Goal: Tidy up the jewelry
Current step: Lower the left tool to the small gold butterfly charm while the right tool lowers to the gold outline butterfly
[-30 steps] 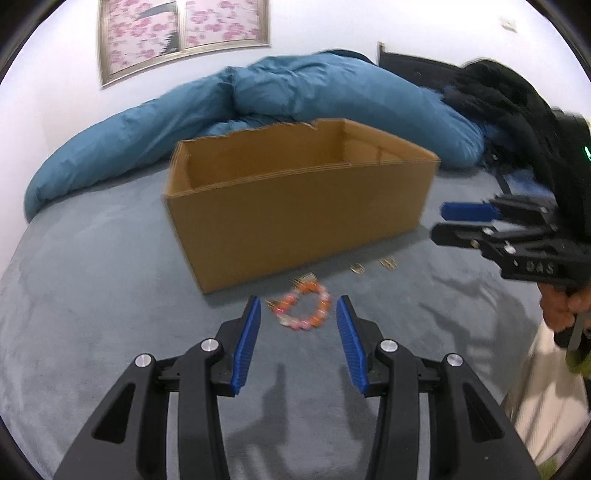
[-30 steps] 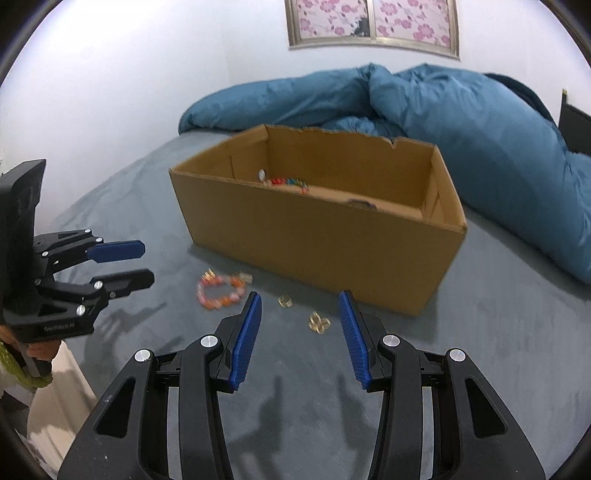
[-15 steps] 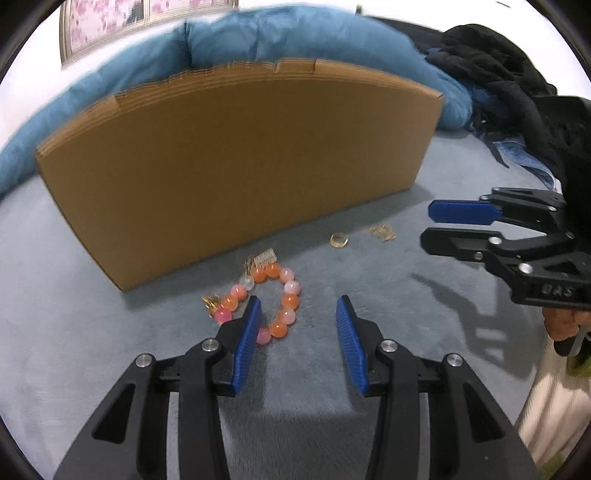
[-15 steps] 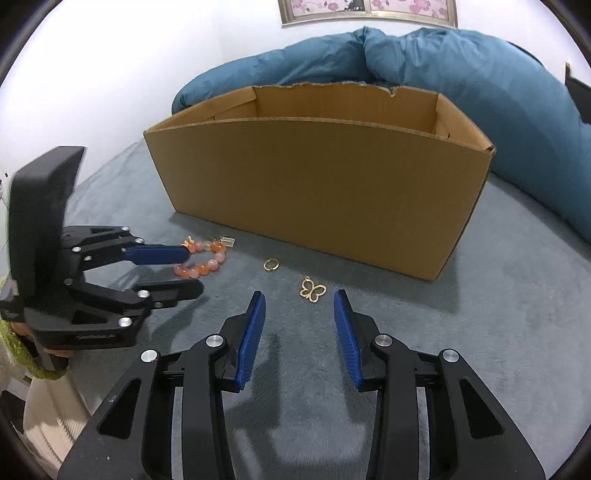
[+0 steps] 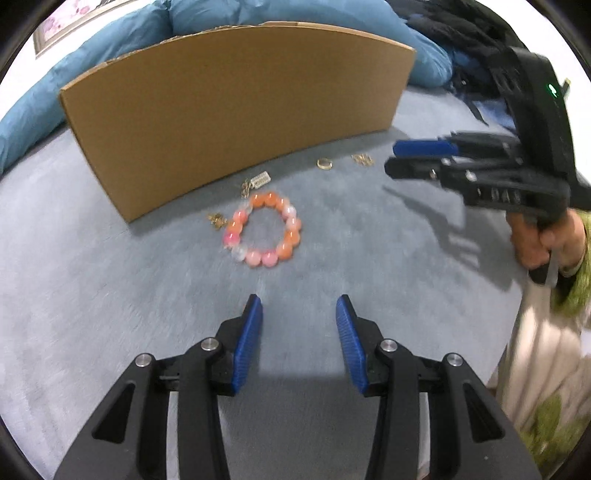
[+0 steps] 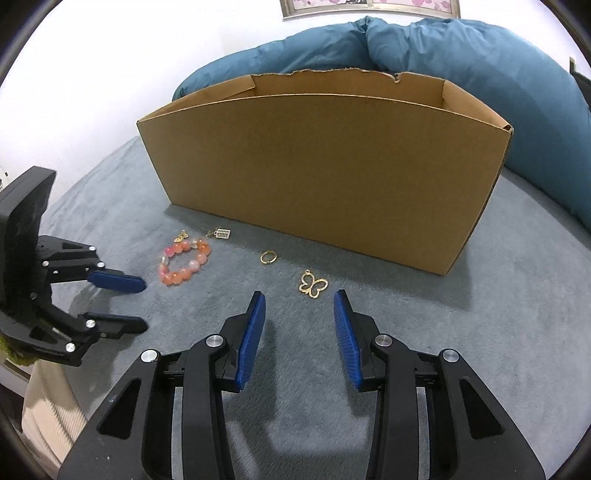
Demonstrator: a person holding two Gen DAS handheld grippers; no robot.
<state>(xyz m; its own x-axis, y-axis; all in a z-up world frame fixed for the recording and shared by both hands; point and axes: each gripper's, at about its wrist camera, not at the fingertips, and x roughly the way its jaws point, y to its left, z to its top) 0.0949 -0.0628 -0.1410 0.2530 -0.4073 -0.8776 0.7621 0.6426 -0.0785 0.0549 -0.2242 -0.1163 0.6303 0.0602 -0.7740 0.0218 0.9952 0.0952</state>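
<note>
A pink-and-orange bead bracelet (image 5: 264,229) lies on the grey bedcover (image 5: 110,280) beside a gold ring (image 6: 268,257) and a butterfly pendant (image 6: 313,284), just in front of a cardboard box (image 6: 332,162). The left gripper (image 5: 298,314) hovers short of the bracelet, jaws apart and empty. The right gripper (image 6: 299,310), also apart and empty, sits just short of the pendant.

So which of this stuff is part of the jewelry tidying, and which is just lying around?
Part of the job: bead bracelet, gold ring, butterfly pendant, small gold charms, cardboard box.

Just lying about: blue duvet, dark clothes, framed flower picture.
</note>
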